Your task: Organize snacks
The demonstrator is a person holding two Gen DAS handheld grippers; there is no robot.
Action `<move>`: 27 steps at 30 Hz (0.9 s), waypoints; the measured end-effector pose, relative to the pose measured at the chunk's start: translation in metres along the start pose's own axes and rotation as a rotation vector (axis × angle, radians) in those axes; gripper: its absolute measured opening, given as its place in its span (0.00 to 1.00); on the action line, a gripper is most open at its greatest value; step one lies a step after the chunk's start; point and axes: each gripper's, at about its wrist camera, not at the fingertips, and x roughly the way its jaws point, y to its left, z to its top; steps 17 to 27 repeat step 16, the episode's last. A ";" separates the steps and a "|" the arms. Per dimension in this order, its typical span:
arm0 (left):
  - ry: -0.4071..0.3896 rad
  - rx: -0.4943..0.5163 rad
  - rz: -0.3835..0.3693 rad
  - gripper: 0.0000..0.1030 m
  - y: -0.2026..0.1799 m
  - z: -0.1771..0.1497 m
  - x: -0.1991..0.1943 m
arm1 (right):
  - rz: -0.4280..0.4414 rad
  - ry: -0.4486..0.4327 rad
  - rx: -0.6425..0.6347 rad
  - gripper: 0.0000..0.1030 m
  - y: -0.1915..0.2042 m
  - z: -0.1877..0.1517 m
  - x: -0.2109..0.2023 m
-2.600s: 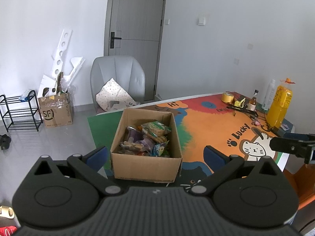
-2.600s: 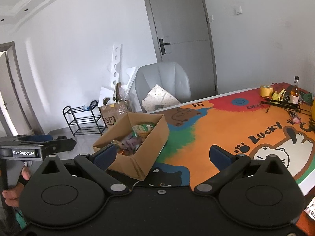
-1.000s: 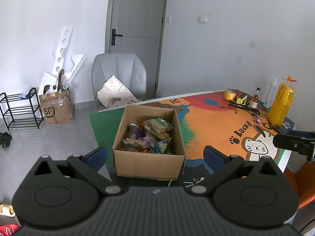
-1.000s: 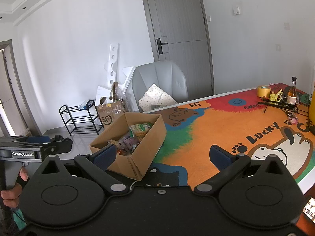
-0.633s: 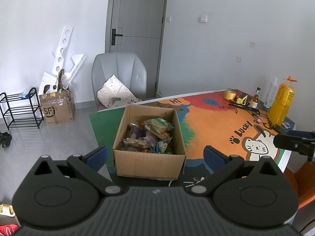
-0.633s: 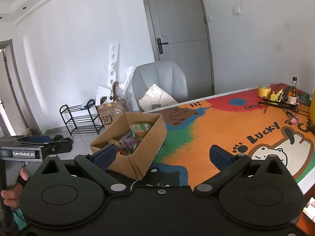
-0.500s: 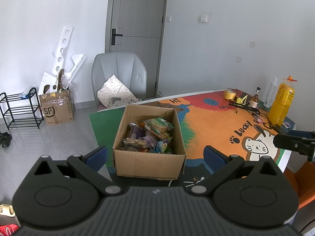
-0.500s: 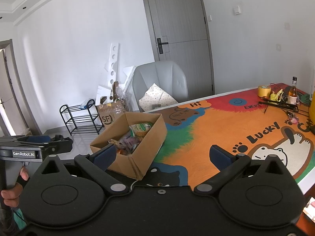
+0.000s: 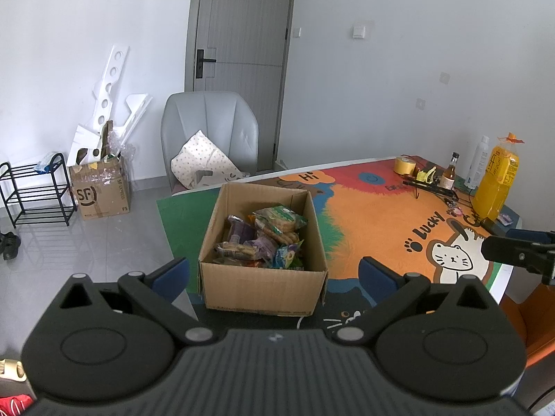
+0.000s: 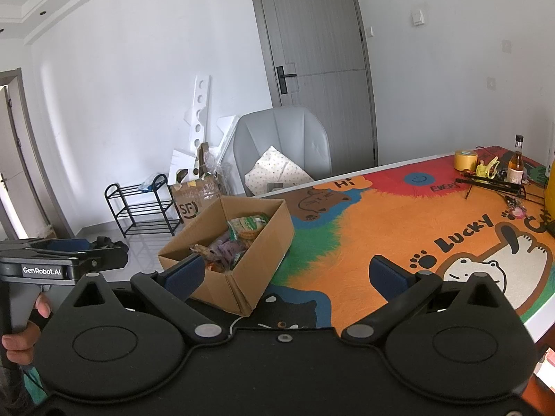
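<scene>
One open brown cardboard box [image 9: 262, 286] is sitting on the colourful cartoon-printed table mat [image 9: 381, 228], holding several crinkly snack packets [image 9: 263, 239], too jumbled to count; one grey padded chair [image 9: 210, 128] is standing behind.

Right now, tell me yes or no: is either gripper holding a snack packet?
No: the left gripper and right gripper both stand open and empty, and the snack packets lie in the cardboard box.

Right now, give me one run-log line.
stage: not started | left gripper: open, empty | right gripper: open, empty | brown cardboard box: holds snack packets | colourful cat-print table mat: bare centre
</scene>
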 end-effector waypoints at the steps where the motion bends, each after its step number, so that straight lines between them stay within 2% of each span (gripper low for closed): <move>1: 0.001 0.000 0.000 1.00 0.000 0.000 0.001 | 0.001 0.000 -0.001 1.00 0.001 0.000 0.000; 27: 0.002 0.001 0.003 1.00 0.003 -0.007 0.002 | 0.001 0.003 0.002 1.00 0.002 -0.001 0.001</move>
